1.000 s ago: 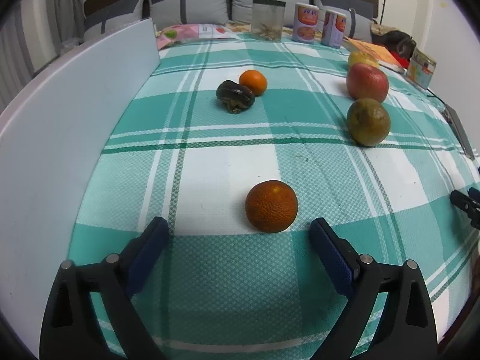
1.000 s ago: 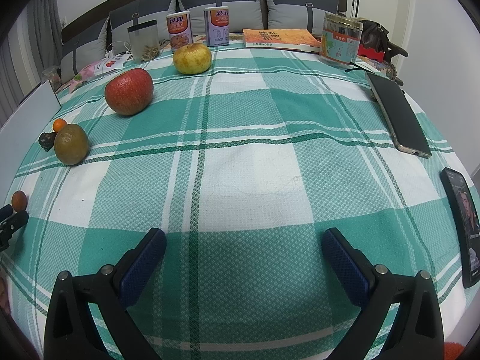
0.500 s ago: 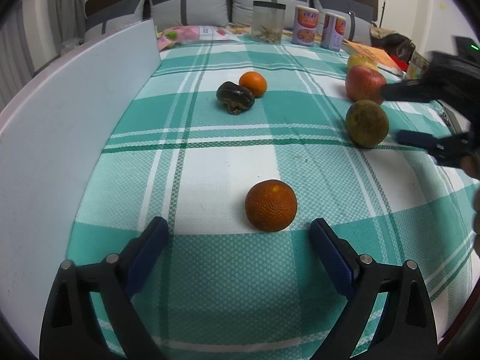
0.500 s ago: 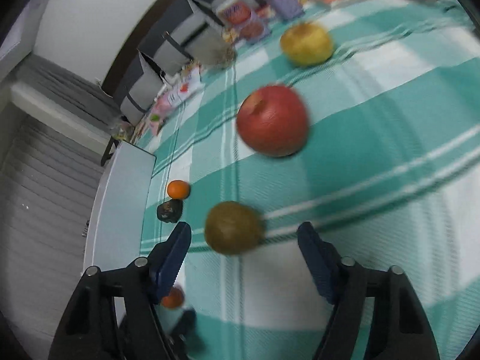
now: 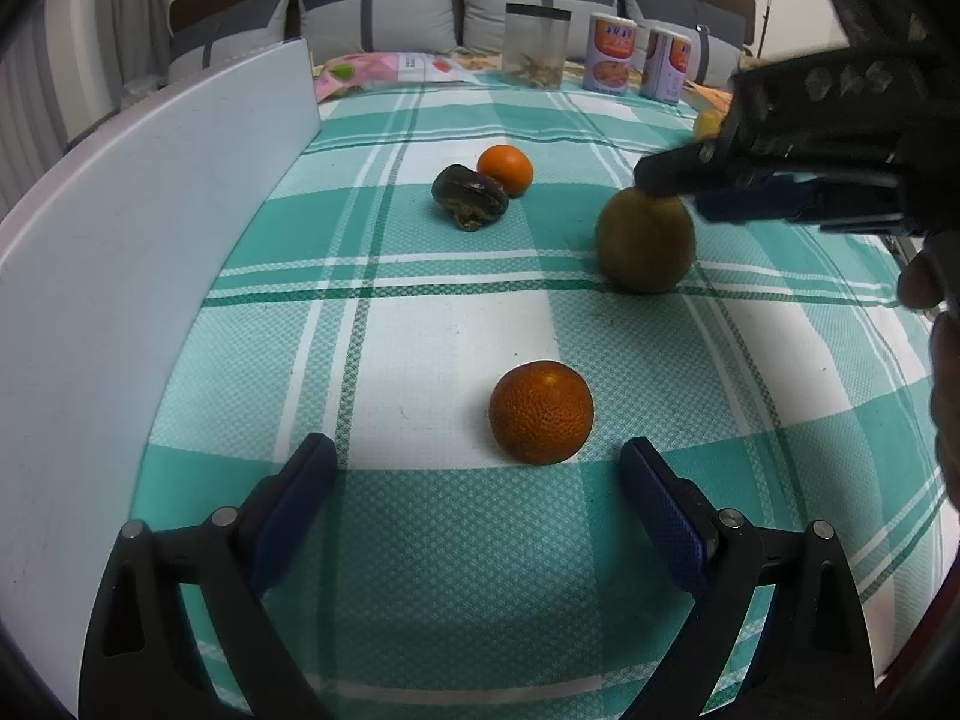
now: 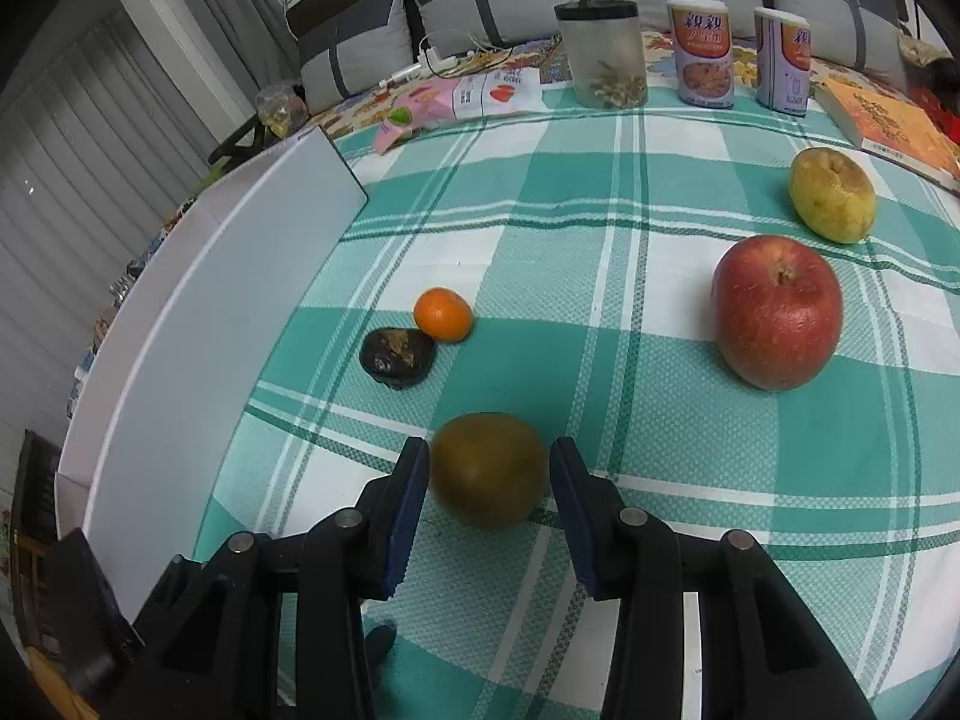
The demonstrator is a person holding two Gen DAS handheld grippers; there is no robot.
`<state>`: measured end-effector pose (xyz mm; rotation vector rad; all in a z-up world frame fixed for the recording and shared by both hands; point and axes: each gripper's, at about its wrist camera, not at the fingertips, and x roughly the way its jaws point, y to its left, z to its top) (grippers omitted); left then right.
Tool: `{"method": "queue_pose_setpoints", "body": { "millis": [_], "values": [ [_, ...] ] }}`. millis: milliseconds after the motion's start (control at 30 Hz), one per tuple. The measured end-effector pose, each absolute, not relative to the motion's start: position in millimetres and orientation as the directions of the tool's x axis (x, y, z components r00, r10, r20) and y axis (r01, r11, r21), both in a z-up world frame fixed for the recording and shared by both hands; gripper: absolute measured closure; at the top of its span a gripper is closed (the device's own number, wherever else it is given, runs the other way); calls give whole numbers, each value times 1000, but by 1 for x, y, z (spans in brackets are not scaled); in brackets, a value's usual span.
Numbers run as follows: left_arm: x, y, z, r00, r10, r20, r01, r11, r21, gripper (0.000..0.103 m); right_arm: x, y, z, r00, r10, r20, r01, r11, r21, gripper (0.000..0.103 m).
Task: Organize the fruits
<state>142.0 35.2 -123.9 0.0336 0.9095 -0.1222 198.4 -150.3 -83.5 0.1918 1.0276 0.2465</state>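
A brown-green round fruit lies on the checked cloth between the fingers of my right gripper; the pads sit at its two sides, seemingly touching. It also shows in the left wrist view with the right gripper over it. My left gripper is open and empty, just behind a dark orange tangerine. A small orange and a dark shrivelled fruit lie together farther left. A red apple and a yellow fruit lie to the right.
A white board stands along the table's left edge. A clear jar, two cans, a book and pillows line the far side.
My right gripper has swung left from the table's middle to the brown-green fruit and closed in around it. The left gripper has stayed still.
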Motion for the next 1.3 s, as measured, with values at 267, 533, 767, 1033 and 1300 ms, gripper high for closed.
{"method": "queue_pose_setpoints", "body": {
  "millis": [267, 533, 767, 1033, 1300],
  "values": [
    [143, 34, -125, 608, -94, -789, 120, 992, -26, 7, 138, -200, -88, 549, 50, -834, -53, 998, 25, 17],
    [143, 32, -125, 605, -77, -793, 118, 993, -6, 6, 88, -228, -123, 548, -49, -835, -25, 997, -75, 5],
    [143, 32, -125, 604, -73, -793, 117, 993, -2, 6, 85, -227, -127, 567, -61, -821, -13, 996, -84, 0],
    [139, 59, -108, 537, -261, -802, 197, 963, -182, 7, 85, -226, -127, 551, -56, -832, -43, 995, -95, 0],
    [149, 32, -107, 524, -242, -816, 276, 955, -106, 18, 120, -190, -96, 573, 158, -805, -223, 974, 32, 4]
  ]
}}
